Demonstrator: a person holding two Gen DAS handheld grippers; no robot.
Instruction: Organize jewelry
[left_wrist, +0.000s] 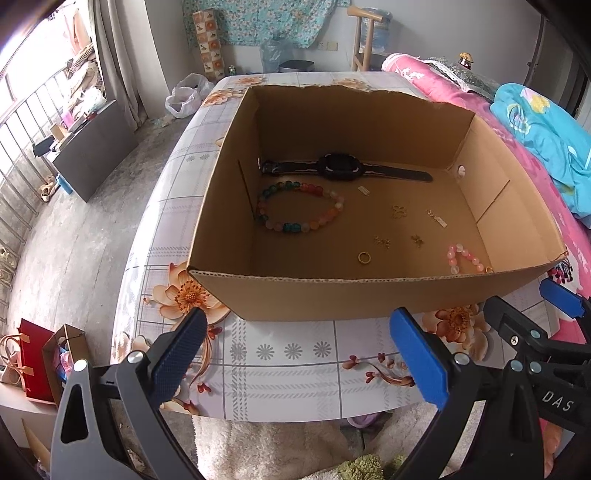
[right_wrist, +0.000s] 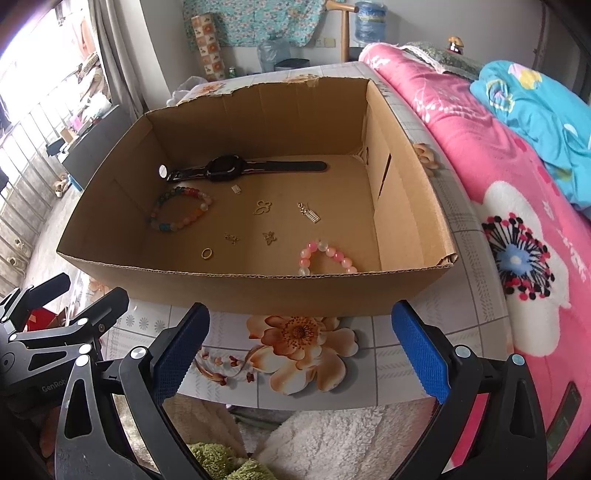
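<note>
Left wrist view: nearest the lens, the left tongs (left_wrist: 306, 354) hang spread wide and empty over the counter's (left_wrist: 280, 365) near edge, short of the cardboard box (left_wrist: 295, 295), likely held back so the whole layout can be read first. The right tongs (left_wrist: 524, 306) sit just beside them, at the box's near right corner. Inside, the black watch (left_wrist: 341, 170) lies flat along the far wall, the multicoloured bead bracelet (left_wrist: 301, 210) in front of it, and the gold ring (left_wrist: 364, 257) close to the near wall.

Right wrist view: nearest again are tongs, the right pair (right_wrist: 301, 350), also gaping and holding nothing, aimed at the box's front wall. The pink bead bracelet (right_wrist: 327, 256) lies partly hidden behind that wall. Small gold and silver charms (right_wrist: 263, 208) lie spread apart on the floor between the pieces, apparently so each can be taken singly.
</note>
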